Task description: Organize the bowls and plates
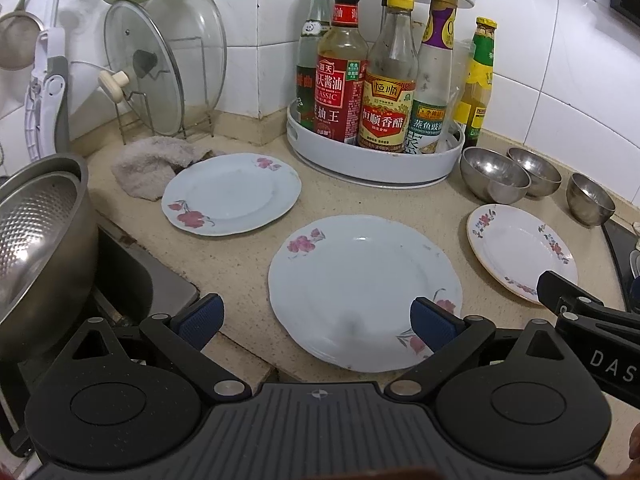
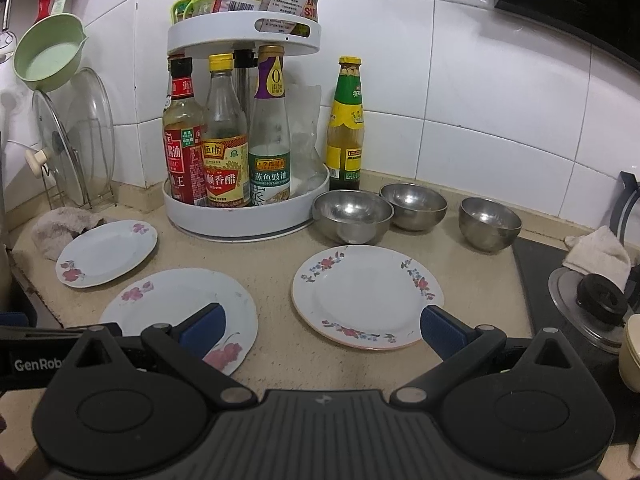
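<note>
You had three floral plates lying flat, well apart: large plate (image 1: 364,292), smaller plate (image 1: 231,194), gold-rimmed plate (image 2: 367,298). Three steel bowls (image 2: 352,216) stood upright behind the gold-rimmed one.

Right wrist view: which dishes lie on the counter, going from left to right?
Small pink-flower plate → large pink-flower plate → gold-rimmed plate → third steel bowl, farthest right. The other two bowls overlap the gold-rimmed plate's span.

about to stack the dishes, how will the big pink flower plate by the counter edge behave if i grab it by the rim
The big plate looks like glazed ceramic, so probably stiff, fairly heavy and breakable. Its glossy surface may slip between the left gripper pads. It lies flat on the counter, so getting a finger under the thin rim could be awkward.
</note>
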The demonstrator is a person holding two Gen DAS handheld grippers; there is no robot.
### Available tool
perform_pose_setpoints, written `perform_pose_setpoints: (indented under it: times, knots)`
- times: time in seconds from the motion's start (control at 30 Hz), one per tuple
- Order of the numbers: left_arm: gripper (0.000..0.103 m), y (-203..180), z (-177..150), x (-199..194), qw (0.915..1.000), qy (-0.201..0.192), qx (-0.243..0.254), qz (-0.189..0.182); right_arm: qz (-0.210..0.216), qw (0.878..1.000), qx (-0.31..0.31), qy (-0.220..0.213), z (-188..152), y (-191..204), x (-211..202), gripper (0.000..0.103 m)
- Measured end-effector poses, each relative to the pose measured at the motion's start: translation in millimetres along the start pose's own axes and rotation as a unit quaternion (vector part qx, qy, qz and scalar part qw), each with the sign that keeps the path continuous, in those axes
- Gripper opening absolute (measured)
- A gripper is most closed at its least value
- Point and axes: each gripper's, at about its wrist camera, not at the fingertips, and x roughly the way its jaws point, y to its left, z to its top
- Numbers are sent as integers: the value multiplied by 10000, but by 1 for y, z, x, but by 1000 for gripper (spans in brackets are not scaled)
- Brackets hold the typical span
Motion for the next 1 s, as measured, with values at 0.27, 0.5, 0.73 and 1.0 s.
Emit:
perform_pose_setpoints:
  times: [0.27,0.5,0.73,1.0]
  knots:
    - [101,1,-1,0,10000,-12,17,7,10,10000,1,11,0,1,0,102]
    - [101,3,-2,-1,10000,-2,13,44,37,10000,5,39,0,3,1,102]
    - [100,5,-2,-2,10000,5,-4,57,75,10000,-20,60,0,5,2,102]
    - [100,8,-3,-1,10000,12,-9,55,111,9999,-29,96,-1,6,4,102]
